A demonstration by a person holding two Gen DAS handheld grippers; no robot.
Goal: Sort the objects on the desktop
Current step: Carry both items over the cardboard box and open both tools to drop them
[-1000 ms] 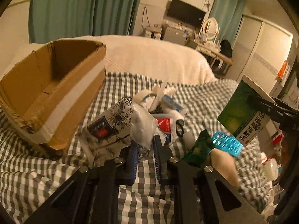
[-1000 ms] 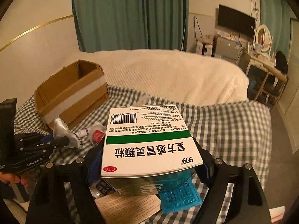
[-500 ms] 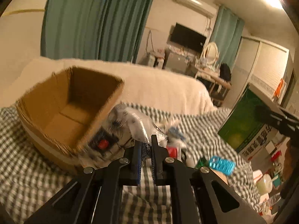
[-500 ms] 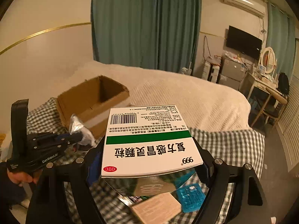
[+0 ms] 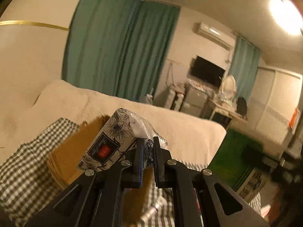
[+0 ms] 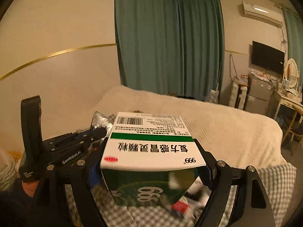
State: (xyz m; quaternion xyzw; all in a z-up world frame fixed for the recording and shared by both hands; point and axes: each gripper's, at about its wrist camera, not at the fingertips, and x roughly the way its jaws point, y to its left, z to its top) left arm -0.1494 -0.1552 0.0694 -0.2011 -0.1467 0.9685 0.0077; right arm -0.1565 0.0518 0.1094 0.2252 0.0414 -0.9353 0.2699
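Tissue pack [image 5: 111,141] clenched by its plastic end in left hand-held gripper [image 5: 146,151], hanging leftward over cardboard box [image 5: 75,157] on the checked cloth [image 5: 24,162]. Medicine box [image 6: 153,151] clamped across its width in right hand-held gripper [image 6: 151,170], airborne, just right of the left one. Cardboard box lies nearer the left; drop looks close.

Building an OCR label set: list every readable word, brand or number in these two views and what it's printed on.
"999": white top of the medicine box, upside down in view; repeated on its green front.
"复方感冒灵颗粒": same box top, upside down.
"GenRobot.AI": body of the left gripper.
Barcode digits and fine print on the box: too small.
Script and red label on the floral tissue pack: too blurred.
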